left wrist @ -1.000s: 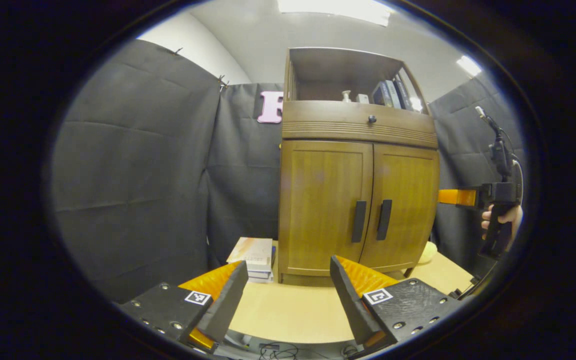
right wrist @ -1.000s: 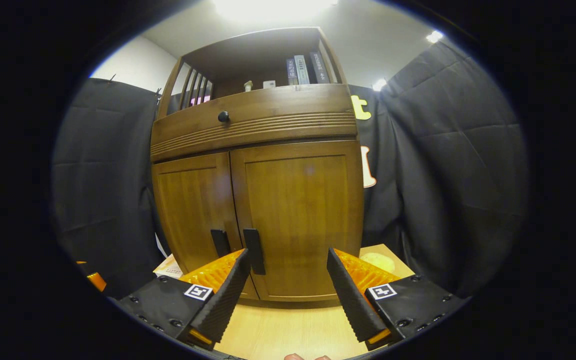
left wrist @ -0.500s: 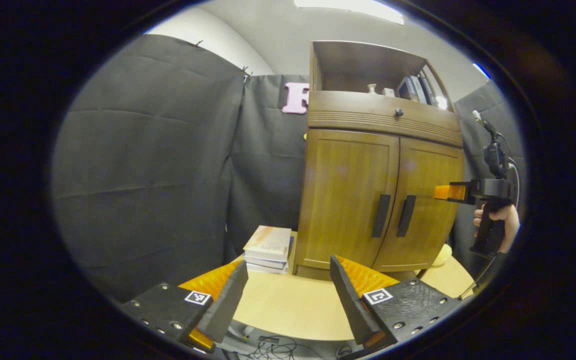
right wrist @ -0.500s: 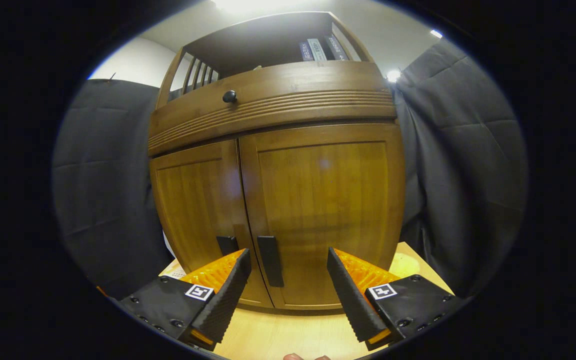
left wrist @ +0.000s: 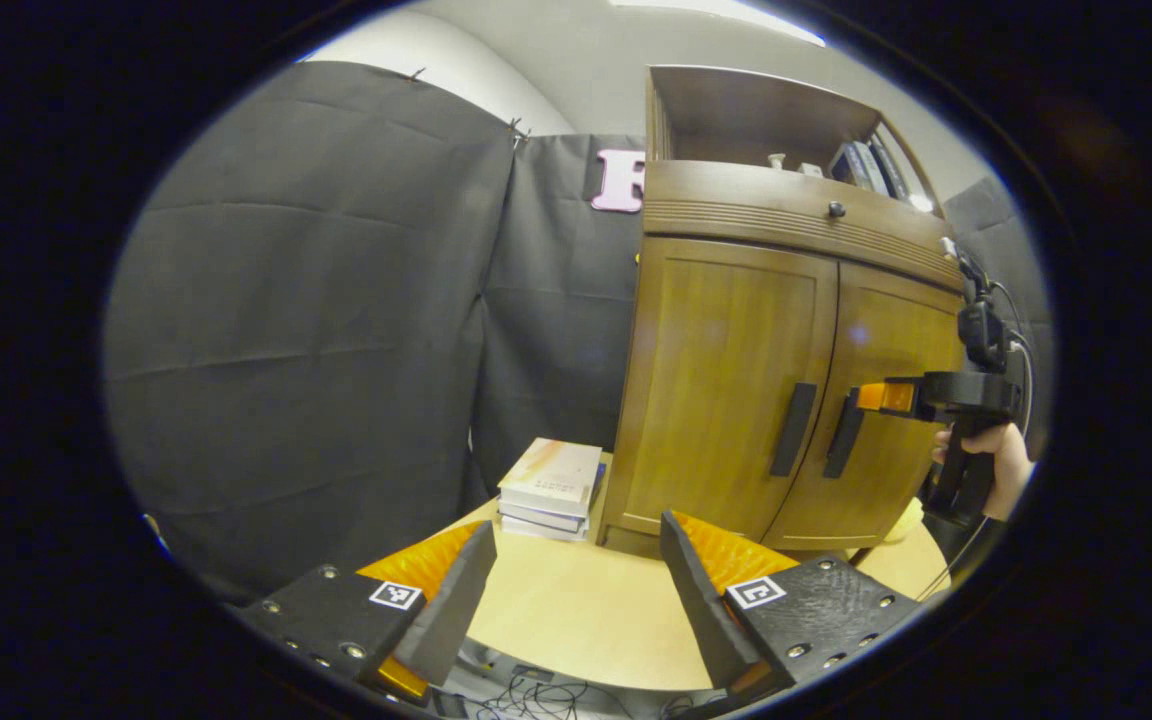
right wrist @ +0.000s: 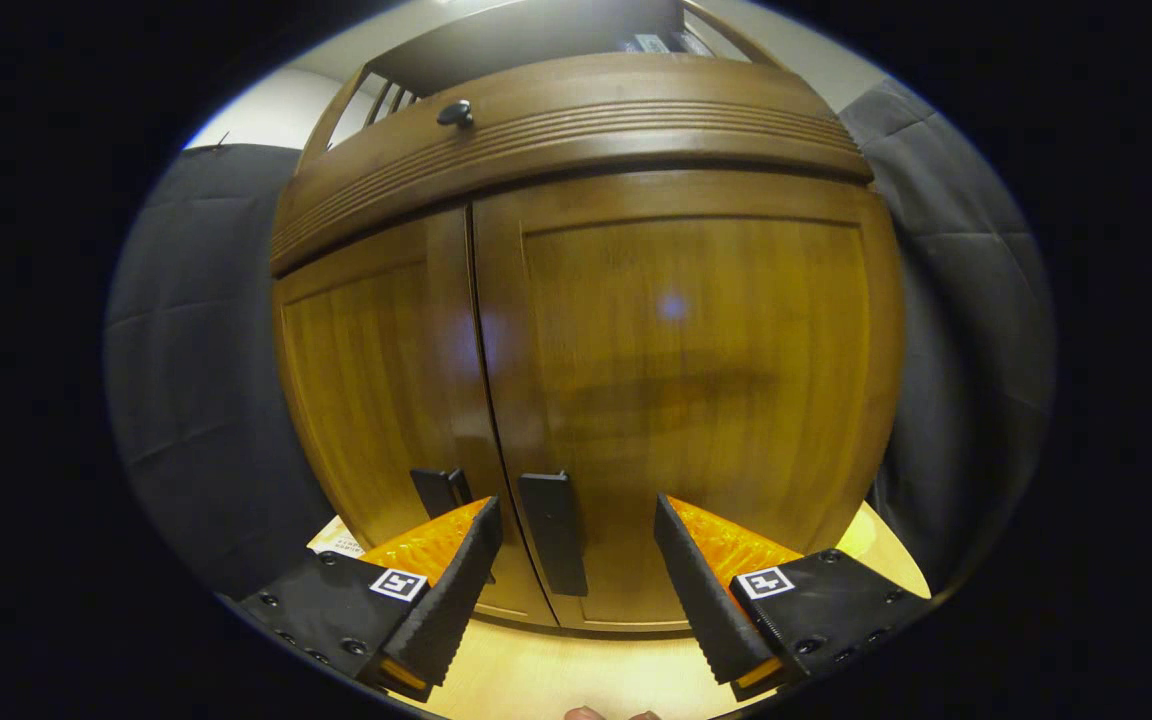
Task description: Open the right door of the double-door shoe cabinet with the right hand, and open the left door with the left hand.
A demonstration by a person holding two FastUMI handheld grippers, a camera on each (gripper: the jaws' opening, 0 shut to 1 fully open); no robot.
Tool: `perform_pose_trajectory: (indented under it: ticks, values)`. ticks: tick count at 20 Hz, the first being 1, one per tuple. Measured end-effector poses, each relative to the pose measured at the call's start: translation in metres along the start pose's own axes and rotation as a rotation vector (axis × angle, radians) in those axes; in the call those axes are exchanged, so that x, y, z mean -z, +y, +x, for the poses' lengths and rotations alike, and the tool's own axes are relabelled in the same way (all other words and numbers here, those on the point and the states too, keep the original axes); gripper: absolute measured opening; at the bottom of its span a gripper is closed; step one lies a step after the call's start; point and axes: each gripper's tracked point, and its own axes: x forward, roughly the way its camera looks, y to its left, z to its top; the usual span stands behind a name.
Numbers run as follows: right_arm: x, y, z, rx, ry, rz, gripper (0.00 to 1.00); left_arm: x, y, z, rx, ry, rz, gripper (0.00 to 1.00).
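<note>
The wooden shoe cabinet (left wrist: 736, 300) (right wrist: 636, 350) stands on a light table with both doors closed. Its right door (right wrist: 696, 380) has a dark vertical handle (right wrist: 554, 530), and the left door (left wrist: 726, 380) has a matching handle (left wrist: 793, 428). My right gripper (right wrist: 576, 560) is open, with the right door's handle in the gap between its fingers, not touching. In the left gripper view that right gripper (left wrist: 891, 396) is held by a hand (left wrist: 1001, 465), its tip next to the right handle (left wrist: 844, 434). My left gripper (left wrist: 576, 580) is open over the table, well short of the cabinet.
A stack of books (left wrist: 551, 485) lies on the table (left wrist: 576, 620) left of the cabinet. A drawer with a round knob (left wrist: 836, 209) and an open shelf with books (left wrist: 866, 165) top the cabinet. Cables (left wrist: 536, 695) hang below the table's front edge.
The right gripper has moved closer to the cabinet, bringing the right door's handle between its fingers. The left gripper view has swung left, so the cabinet sits further right.
</note>
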Motion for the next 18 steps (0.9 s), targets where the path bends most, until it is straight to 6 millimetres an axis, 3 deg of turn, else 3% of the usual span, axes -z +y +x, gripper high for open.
perform_pose_trajectory:
  ticks: [4, 5, 7, 8, 13, 14, 16, 18]
  values:
    - [0.008, 0.005, 0.025, 0.006, 0.022, -0.008, 0.92, 0.005, -0.003, 0.006, -0.005, 0.019, 0.0, 0.94]
    - [0.011, 0.006, 0.029, 0.01, 0.026, -0.012, 0.96, 0.005, -0.003, 0.006, -0.006, 0.023, 0.001, 0.94]
    - [0.017, 0.008, 0.037, 0.016, 0.038, -0.019, 0.93, 0.005, -0.004, 0.008, -0.006, 0.03, 0.004, 0.94]
    - [0.019, 0.007, 0.041, 0.023, 0.041, -0.023, 0.97, 0.005, -0.005, 0.008, -0.004, 0.032, 0.004, 0.94]
    - [0.02, 0.004, 0.051, 0.043, 0.035, -0.041, 0.88, 0.006, -0.005, 0.009, 0.001, 0.033, 0.01, 0.94]
    - [0.018, 0.002, 0.05, 0.047, 0.031, -0.044, 0.79, 0.006, -0.006, 0.009, -0.001, 0.035, 0.012, 0.94]
    - [0.017, 0.004, 0.049, 0.041, 0.037, -0.042, 0.79, 0.005, -0.006, 0.009, -0.003, 0.036, 0.012, 0.94]
    - [0.017, 0.009, 0.047, 0.029, 0.041, -0.038, 0.5, 0.004, -0.005, 0.009, -0.007, 0.035, 0.015, 0.94]
